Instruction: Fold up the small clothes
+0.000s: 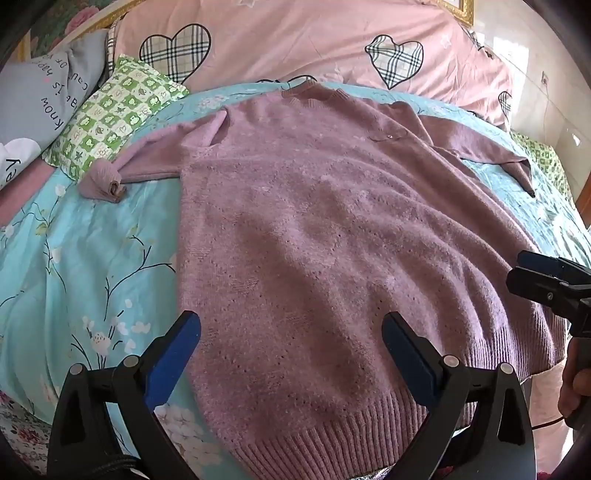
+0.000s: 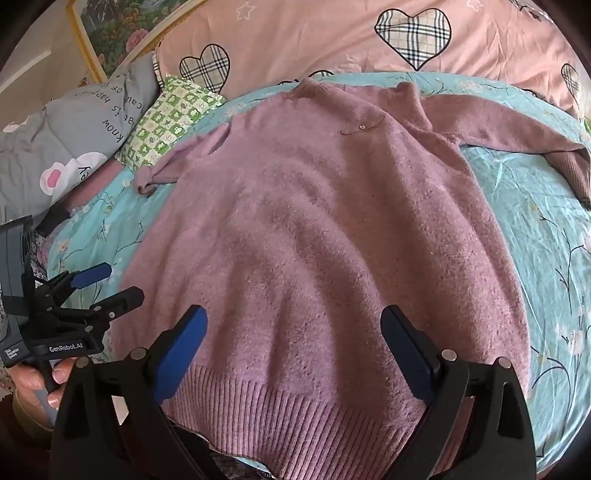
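A mauve knitted sweater (image 1: 317, 229) (image 2: 317, 229) lies flat, front up, on the turquoise floral sheet (image 1: 85, 251), collar far and ribbed hem (image 1: 314, 424) near. One sleeve stretches left and ends in a rolled cuff (image 1: 107, 182). The other sleeve (image 2: 517, 125) runs right, its cuff bent toward me. My left gripper (image 1: 291, 315) hangs open over the hem's left part, with nothing between its blue pads. Over the hem's middle my right gripper (image 2: 294, 310) is open too and holds nothing. Each gripper shows in the other's view: the right gripper (image 1: 532, 273) and the left gripper (image 2: 120, 282).
A pink duvet (image 1: 295, 44) with plaid hearts lies along the far side. A green checked pillow (image 1: 118, 114) and a grey printed pillow (image 1: 44, 92) sit at the far left. A framed picture (image 2: 110, 33) leans behind them. A hand (image 2: 40, 376) grips the left gripper's handle.
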`<act>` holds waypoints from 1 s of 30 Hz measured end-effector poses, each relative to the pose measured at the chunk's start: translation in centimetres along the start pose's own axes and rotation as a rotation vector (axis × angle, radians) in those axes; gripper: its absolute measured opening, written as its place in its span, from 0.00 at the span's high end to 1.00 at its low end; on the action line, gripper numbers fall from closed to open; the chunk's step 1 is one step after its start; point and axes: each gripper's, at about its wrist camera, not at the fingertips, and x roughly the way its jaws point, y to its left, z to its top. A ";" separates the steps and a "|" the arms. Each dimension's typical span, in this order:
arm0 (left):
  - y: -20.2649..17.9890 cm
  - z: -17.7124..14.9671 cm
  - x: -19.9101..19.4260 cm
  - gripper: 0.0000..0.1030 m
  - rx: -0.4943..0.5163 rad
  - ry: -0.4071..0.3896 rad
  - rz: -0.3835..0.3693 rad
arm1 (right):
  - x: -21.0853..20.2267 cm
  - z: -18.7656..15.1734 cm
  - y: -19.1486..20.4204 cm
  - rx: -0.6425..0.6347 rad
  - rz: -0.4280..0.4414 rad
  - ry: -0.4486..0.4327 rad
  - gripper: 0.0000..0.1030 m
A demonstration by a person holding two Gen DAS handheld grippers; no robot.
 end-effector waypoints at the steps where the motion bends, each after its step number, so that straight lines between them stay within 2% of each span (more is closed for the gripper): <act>1: -0.2 0.1 0.0 0.04 -0.003 0.001 0.003 | 0.0 0.0 0.0 0.002 0.001 -0.001 0.08; 24: -0.2 0.2 0.6 0.04 -0.008 0.008 -0.016 | -0.3 0.4 -0.4 0.037 0.012 -0.023 0.08; 30: -0.2 0.4 0.9 0.04 0.011 0.008 -0.001 | -0.2 0.5 -0.7 0.048 0.020 -0.023 0.08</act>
